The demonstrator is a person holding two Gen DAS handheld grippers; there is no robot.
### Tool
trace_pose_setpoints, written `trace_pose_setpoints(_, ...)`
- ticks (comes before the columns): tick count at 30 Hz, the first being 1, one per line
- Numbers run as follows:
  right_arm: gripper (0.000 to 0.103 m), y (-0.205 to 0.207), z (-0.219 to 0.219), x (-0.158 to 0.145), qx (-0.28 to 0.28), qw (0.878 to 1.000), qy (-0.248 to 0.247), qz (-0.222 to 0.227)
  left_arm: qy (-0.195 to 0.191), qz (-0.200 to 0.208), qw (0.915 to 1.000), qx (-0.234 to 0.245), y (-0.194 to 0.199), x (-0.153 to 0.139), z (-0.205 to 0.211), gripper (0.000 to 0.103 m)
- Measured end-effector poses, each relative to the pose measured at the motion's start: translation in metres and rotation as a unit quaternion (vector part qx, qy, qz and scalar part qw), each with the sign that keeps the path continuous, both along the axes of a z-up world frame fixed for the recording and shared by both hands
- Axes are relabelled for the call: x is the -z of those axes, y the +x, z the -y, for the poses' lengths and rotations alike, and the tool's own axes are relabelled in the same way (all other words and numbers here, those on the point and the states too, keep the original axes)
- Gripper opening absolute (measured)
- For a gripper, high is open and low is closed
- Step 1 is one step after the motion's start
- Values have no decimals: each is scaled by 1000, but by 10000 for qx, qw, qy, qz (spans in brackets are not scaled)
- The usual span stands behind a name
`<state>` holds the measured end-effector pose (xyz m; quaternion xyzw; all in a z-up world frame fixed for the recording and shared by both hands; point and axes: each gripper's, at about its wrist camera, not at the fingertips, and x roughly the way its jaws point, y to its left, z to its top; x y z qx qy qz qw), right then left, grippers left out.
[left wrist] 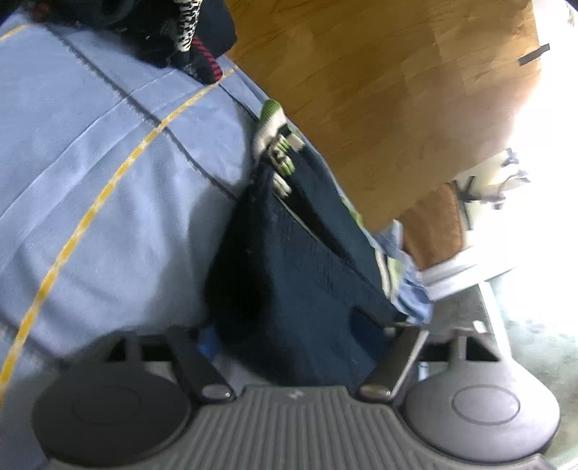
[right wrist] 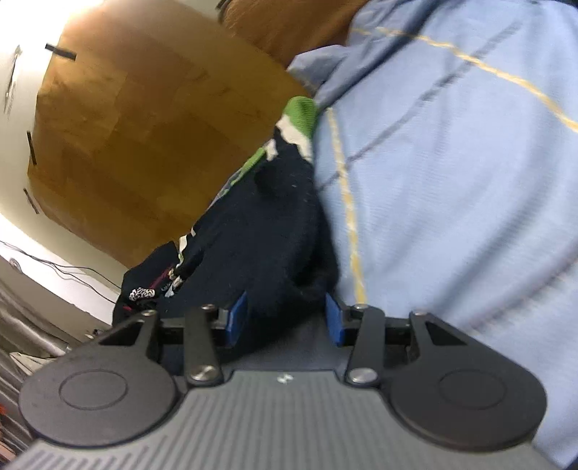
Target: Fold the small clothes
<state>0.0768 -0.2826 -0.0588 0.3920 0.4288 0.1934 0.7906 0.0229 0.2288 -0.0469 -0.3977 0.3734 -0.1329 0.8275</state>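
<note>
A dark navy sock (left wrist: 296, 289) with a green and white toe lies on the light blue cloth (left wrist: 108, 162) at the table's edge. My left gripper (left wrist: 296, 347) is shut on the sock's near end; the dark cloth fills the space between the jaws and hides the pads. In the right wrist view the same sock (right wrist: 274, 231) runs away from me. My right gripper (right wrist: 285, 318) grips its near end, and its blue pads (right wrist: 236, 318) press on both sides of it.
A pile of dark and patterned clothes (left wrist: 173, 32) lies at the cloth's far end; it also shows in the right wrist view (right wrist: 144, 289). The wooden floor (left wrist: 379, 90) lies below the table's edge. A light blue garment (right wrist: 451, 162) covers the right side.
</note>
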Motion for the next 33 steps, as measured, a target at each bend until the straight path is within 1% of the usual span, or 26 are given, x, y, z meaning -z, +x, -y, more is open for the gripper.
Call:
trace_pose_setpoints(1,44,6,-1,2,6,10000,-41,44,155,3,9999,-61,4,1,2,38)
trace_pose_setpoints(2,40,12,-5,4,15,9999,-121,79,253,-104,9995,-167,8,4,2,15)
trace_pose_setpoints(3,32,16,-6,5,44,9998,-157,67,169,-218,9993,-242,11,8,1,12)
trace_pose_setpoints(4,23,18,-5,6,86,9998,-190,-6,-27,-304,9992,-266,11,10,-4,12)
trace_pose_setpoints(5,21,18,-3,6,103,9998,-189,-55,-124,-396,9988,-276,11,11,-7,11)
trace_pose_setpoints(7,18,15,4,3,108,9994,-314,-27,-34,-453,9986,-253,7,6,-8,11)
trace_pose_setpoints(11,16,2,10,-4,-12,9987,-430,276,63,-185,9996,-184,-13,-19,-9,10)
trace_pose_setpoints(12,16,-5,11,-10,-45,9983,-477,337,74,-124,9998,-168,-19,-24,-11,10)
trace_pose_setpoints(15,16,-24,15,-21,-76,9983,-465,335,138,-59,9999,-70,-39,-36,-12,10)
trace_pose_setpoints(19,16,-60,14,-27,-215,9978,-558,276,309,-181,9993,84,-72,-34,-12,10)
trace_pose_setpoints(21,16,-79,13,-29,-327,9973,-610,262,282,-303,9991,66,-90,-27,-14,10)
trace_pose_setpoints(23,16,-92,9,-25,-426,9958,-778,242,225,-395,9990,35,-105,-17,-15,11)
trace_pose_setpoints(24,18,-95,6,-21,-483,9947,-887,212,206,-452,9988,26,-108,-12,-15,15)
trace_pose_setpoints(25,24,-96,3,-17,-535,9928,-1052,200,232,-534,9983,8,-109,-6,-16,18)
trace_pose_setpoints(26,27,-95,-1,-14,-507,9908,-1247,166,319,-643,9974,-61,-112,-1,-19,19)
trace_pose_setpoints(27,30,-94,2,-12,-478,9908,-1253,180,313,-660,9973,-111,-112,1,-23,20)
trace_pose_setpoints(28,39,-91,9,-12,-389,9924,-1155,143,213,-641,9976,-139,-113,1,-30,22)
trace_pose_setpoints(29,43,-89,17,-15,-207,9931,-1144,146,253,-608,9975,-255,-114,-3,-36,27)
trace_pose_setpoints(30,45,-87,28,-18,-17,9926,-1194,228,396,-513,9971,-410,-116,-9,-45,32)
trace_pose_setpoints(33,45,-74,46,-34,277,9884,-1406,513,778,-217,9932,-838,-113,-31,-69,32)
